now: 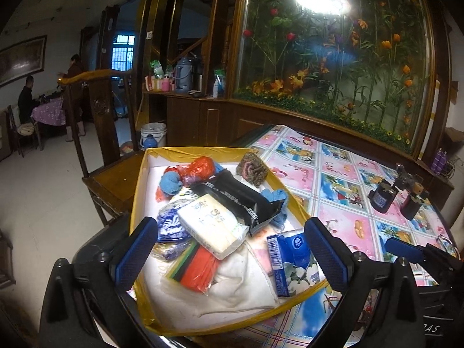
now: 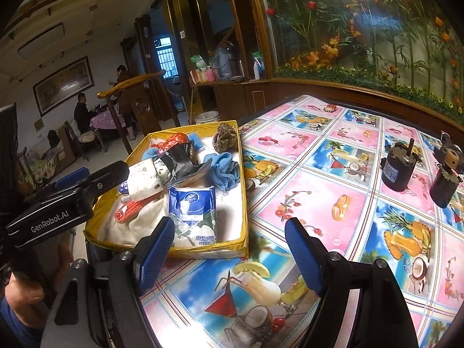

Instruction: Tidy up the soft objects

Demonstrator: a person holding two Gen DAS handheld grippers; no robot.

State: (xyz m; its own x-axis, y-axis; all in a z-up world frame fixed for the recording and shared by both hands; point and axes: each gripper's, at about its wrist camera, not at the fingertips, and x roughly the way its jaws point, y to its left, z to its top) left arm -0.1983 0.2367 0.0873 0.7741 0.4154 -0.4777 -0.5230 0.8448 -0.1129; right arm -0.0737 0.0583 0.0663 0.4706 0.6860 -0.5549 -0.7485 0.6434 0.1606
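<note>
I count one yellow box [image 1: 139, 203], two tissue packs [image 1: 213, 226], two black motors [image 2: 397, 171] on my table

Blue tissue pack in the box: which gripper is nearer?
Left. The left gripper hangs over the box with the blue tissue pack by its right finger; the right gripper is outside the box, over the tablecloth.
</note>
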